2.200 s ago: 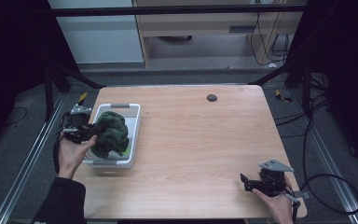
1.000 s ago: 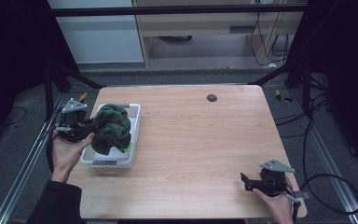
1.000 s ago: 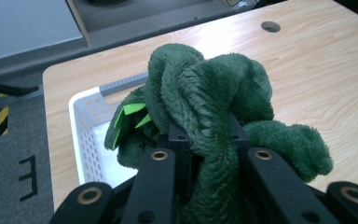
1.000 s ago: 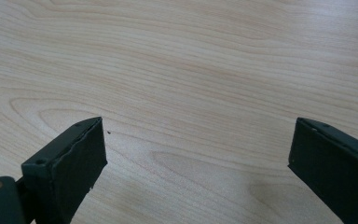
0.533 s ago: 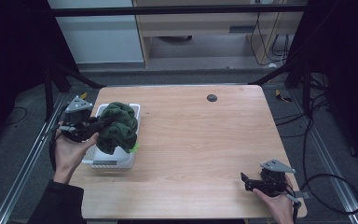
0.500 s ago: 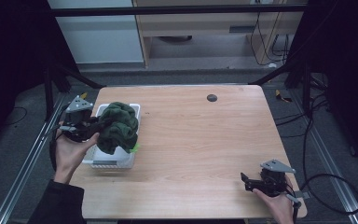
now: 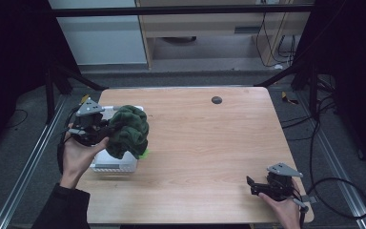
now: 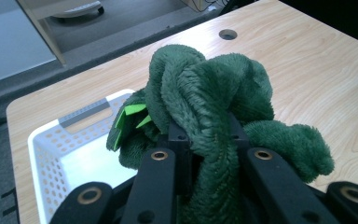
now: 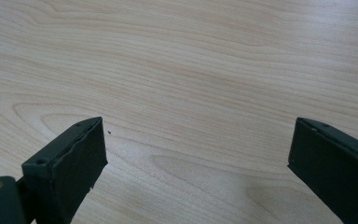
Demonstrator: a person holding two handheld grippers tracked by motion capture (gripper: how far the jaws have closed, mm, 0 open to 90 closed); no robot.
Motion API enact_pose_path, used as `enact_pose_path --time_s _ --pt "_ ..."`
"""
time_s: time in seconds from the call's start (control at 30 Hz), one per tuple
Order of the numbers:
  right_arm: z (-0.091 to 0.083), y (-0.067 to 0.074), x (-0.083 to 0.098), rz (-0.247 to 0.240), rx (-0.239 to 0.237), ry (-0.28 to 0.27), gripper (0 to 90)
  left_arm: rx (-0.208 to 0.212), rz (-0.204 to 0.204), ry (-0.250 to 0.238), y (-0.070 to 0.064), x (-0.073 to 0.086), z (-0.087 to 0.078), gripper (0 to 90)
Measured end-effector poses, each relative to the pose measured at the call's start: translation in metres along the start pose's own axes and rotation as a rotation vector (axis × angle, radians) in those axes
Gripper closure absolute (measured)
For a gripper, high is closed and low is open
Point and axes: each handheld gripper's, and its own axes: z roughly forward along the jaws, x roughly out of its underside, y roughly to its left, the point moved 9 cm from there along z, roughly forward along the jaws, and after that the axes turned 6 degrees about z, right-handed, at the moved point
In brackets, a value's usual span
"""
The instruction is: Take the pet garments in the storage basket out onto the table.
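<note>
The left gripper [image 7: 106,128] has its jaws closed hard on a thick fold of a dark green plush towel [image 8: 209,102], the pile bulging out on both sides of the black jaws, and it holds the bundle lifted above the right-hand rim of a white perforated basket [image 8: 44,149] that sits near the table's left edge. The risk, as I judge it, lies in the grip taking just one twisted fold: the rest of the towel hangs free as a heavy knot, so a quick swing could let the fold slide out, or a trailing lobe could catch the basket's rim and drag or tip the light basket toward the table's [image 7: 209,143] edge. A bright green tag or lining [image 8: 131,112] shows on the side toward the basket, though what it belongs to is hard to tell. Bunched as it is, the towel has no clean heading; its long axis looks to run roughly up and down in the high view, drooping from the jaws toward the basket's near right corner. The right gripper [image 7: 267,185] rests near the table's near right corner, jaws spread wide over bare wood, holding nothing.
</note>
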Motion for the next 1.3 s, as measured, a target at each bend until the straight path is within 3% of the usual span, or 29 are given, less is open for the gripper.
enact_pose_path --time_s 0.7,0.83,1.3 --pt "-0.001 0.0 -0.002 -0.002 0.002 -0.017 4.2 0.092 0.086 0.034 -0.045 -0.011 0.031 78.7" --pt "-0.001 -0.001 -0.002 -0.001 0.002 -0.017 4.2 0.111 0.087 0.033 -0.054 -0.013 0.038 78.7" --pt "-0.002 -0.001 -0.003 0.002 0.002 -0.024 4.1 0.187 0.137 0.08 -0.088 -0.012 0.066 78.7"
